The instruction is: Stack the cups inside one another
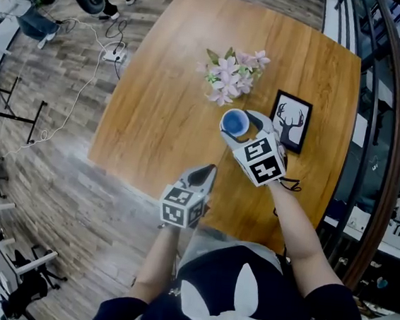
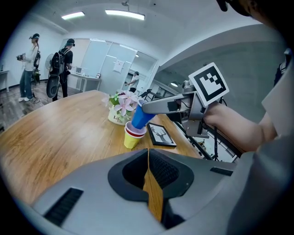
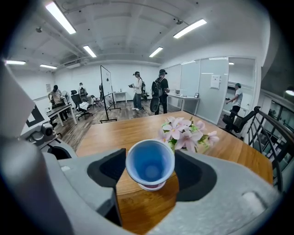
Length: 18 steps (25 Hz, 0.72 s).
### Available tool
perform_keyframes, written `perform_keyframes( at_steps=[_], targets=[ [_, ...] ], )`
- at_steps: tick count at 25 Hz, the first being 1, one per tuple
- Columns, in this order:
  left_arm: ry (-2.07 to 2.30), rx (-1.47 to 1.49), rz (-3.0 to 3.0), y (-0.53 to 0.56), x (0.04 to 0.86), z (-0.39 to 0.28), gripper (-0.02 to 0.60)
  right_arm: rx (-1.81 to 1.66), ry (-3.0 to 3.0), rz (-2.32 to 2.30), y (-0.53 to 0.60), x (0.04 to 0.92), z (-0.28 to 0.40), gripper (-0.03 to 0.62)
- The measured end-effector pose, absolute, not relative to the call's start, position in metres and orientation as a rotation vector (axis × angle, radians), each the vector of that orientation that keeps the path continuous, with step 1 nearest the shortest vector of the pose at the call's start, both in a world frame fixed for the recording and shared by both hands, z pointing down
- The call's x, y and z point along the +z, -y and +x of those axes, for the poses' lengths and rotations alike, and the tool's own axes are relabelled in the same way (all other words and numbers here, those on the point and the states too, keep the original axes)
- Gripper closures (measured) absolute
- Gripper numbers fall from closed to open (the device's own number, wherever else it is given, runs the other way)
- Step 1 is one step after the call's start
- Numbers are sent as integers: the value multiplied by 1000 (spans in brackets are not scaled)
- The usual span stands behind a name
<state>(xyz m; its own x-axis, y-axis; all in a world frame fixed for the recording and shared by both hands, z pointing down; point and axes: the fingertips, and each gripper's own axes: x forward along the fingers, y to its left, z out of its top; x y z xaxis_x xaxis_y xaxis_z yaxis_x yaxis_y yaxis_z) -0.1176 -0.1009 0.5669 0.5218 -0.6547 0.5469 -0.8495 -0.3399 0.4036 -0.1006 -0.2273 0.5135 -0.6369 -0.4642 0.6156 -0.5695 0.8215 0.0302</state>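
Observation:
My right gripper is shut on a blue cup, its jaws at either side of the cup near the rim. In the left gripper view the blue cup leans over, and its base sits in the mouth of a red cup that is nested in a yellow cup on the wooden table. A red rim shows just under the blue cup. My left gripper is shut on nothing and hovers by the table's near edge, apart from the cups.
A white pot of pink flowers stands just behind the cups. A black-framed deer picture lies to their right. A railing runs along the table's right side. People stand far back in the room.

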Motion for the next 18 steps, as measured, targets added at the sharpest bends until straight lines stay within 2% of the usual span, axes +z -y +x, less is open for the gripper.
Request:
perform_keyframes(
  at_steps=[18],
  targets=[
    [1192,384,2106,103,573,-106,557,250,2371,725,231,543,-101,263]
  ],
)
